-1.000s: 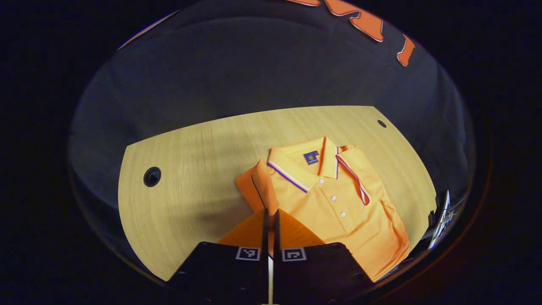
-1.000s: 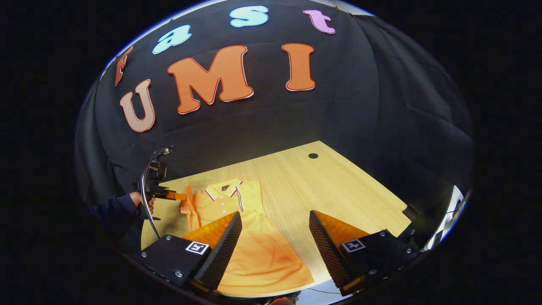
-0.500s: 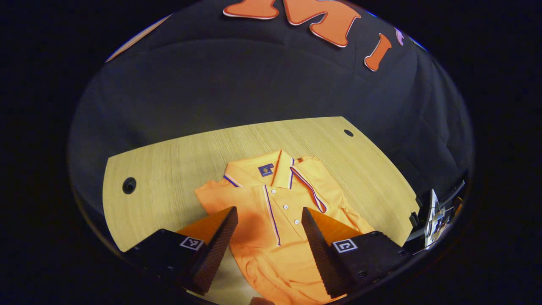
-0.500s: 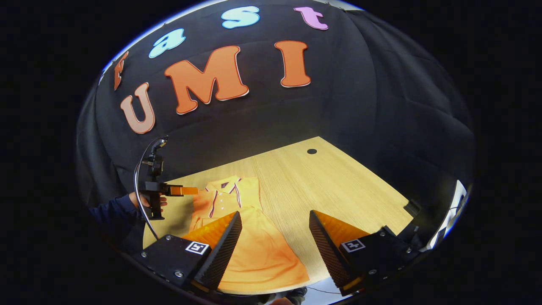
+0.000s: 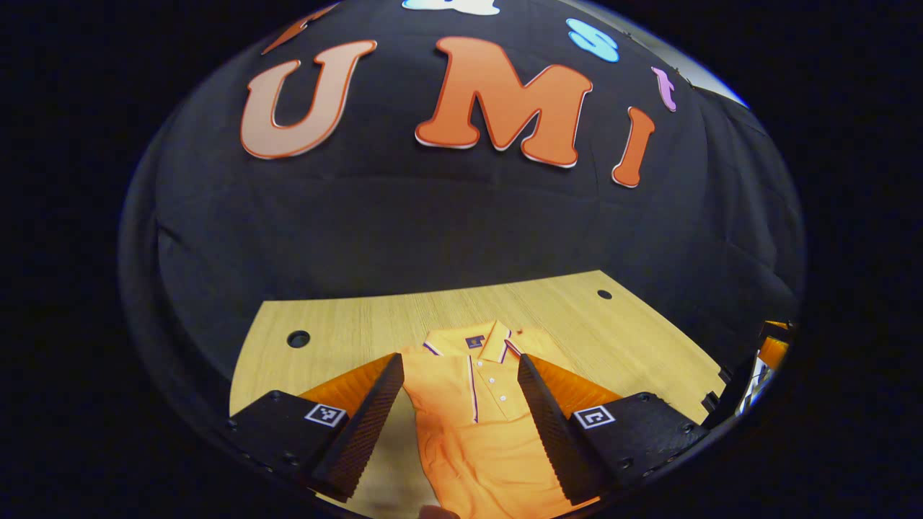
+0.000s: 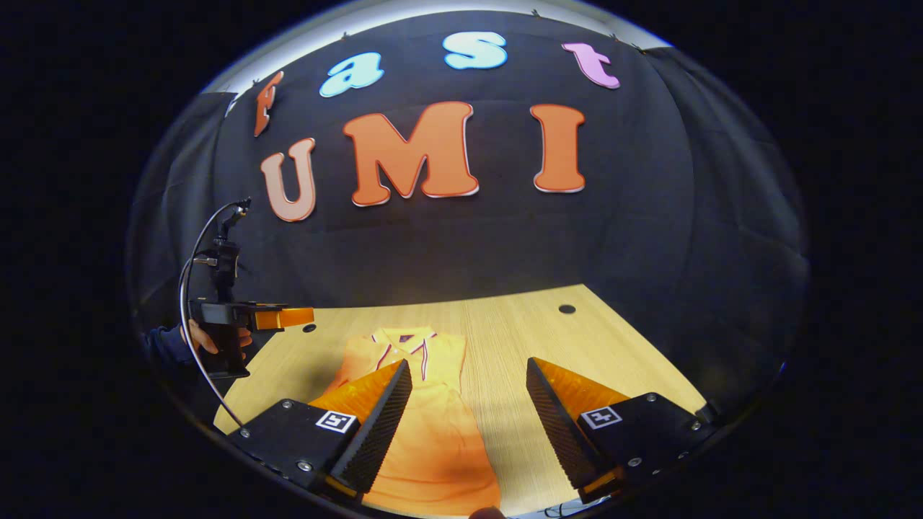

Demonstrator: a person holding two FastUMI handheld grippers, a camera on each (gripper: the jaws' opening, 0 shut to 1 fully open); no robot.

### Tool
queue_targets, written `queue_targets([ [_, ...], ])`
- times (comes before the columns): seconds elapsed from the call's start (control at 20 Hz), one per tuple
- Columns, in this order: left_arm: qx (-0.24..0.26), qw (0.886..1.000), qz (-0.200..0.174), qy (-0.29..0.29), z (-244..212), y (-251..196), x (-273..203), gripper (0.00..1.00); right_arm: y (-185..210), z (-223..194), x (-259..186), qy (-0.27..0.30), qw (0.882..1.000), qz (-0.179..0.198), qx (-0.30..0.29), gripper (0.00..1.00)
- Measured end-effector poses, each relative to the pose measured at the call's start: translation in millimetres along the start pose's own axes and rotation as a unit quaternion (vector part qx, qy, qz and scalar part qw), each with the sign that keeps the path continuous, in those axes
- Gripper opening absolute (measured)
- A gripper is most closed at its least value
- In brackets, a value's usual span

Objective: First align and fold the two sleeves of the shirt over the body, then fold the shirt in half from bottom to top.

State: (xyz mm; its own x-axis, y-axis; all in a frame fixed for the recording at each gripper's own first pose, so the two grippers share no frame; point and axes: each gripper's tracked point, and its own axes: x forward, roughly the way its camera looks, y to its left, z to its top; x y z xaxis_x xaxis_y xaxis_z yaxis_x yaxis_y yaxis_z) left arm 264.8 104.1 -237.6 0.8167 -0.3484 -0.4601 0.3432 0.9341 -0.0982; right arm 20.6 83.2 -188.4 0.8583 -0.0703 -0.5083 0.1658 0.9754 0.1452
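An orange polo shirt [image 5: 472, 411] lies flat on the wooden table [image 5: 339, 328], collar toward the far wall, buttons up. Both sleeves lie folded in over the body, so it looks narrow. My left gripper [image 5: 459, 360] hangs open above the shirt's lower part, with nothing between its fingers. In the right gripper view the shirt [image 6: 425, 411] lies low and left of centre. My right gripper [image 6: 467, 365] is open over the shirt's right edge and bare table. The left gripper [image 6: 285, 317] also appears at far left, raised above the table, held by a hand [image 6: 216, 339].
Two round cable holes [image 5: 298, 339] [image 5: 604, 294] sit near the table's back corners. The black cloth wall rises right behind the table. Some equipment [image 5: 757, 367] stands past the table's right edge. Bare wood [image 6: 577, 346] lies to the right of the shirt.
My left gripper, shut on the left sleeve a second ago, let it go over the body, opened and drew back and upward. The right gripper stayed open and tilted up slightly.
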Motion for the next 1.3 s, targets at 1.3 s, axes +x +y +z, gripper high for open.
queue_targets([
  [1.3, -0.013, 0.987, 0.127, 0.1, -198.1, -39.8, -179.5, 0.98, 15.8, -190.0, -29.1, 0.173, 0.978, 0.112, -0.031, 0.97],
])
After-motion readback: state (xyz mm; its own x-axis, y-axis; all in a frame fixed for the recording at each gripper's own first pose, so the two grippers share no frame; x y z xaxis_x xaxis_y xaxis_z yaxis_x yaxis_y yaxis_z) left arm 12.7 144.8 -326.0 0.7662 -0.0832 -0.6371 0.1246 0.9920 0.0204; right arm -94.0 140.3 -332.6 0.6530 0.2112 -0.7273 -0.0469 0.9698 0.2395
